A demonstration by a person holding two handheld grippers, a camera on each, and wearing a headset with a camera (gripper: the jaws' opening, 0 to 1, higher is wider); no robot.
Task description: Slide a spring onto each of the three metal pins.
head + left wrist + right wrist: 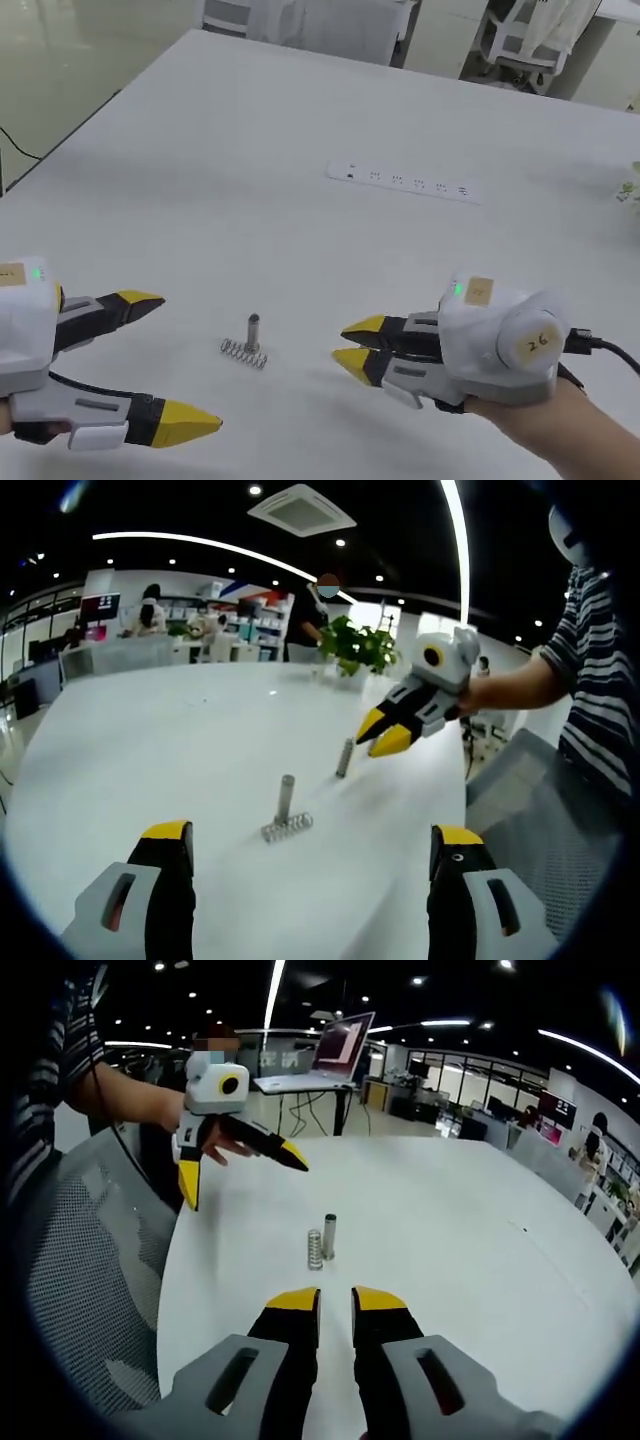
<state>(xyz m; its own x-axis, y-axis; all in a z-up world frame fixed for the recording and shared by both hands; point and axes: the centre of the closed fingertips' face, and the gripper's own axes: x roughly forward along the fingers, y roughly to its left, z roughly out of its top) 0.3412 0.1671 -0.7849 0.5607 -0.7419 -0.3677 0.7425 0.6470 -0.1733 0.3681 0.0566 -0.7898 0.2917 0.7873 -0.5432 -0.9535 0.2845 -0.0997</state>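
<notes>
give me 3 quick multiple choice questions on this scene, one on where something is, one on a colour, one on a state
1. Relative to the pin, the spring is:
a) slid over it
b) lying on the table at its foot
c) at the far edge of the table

2. The tips of the left gripper are:
a) yellow
b) red
c) blue

3. The left gripper's jaws stand:
a) wide apart, holding nothing
b) shut on the spring
c) shut on the pin

Answers:
1 b, as the spring lies flat beside the base of the upright pin.
2 a, as both tips are yellow on black jaws in the head view.
3 a, as the left gripper view shows a broad gap with bare table between the jaws.
</notes>
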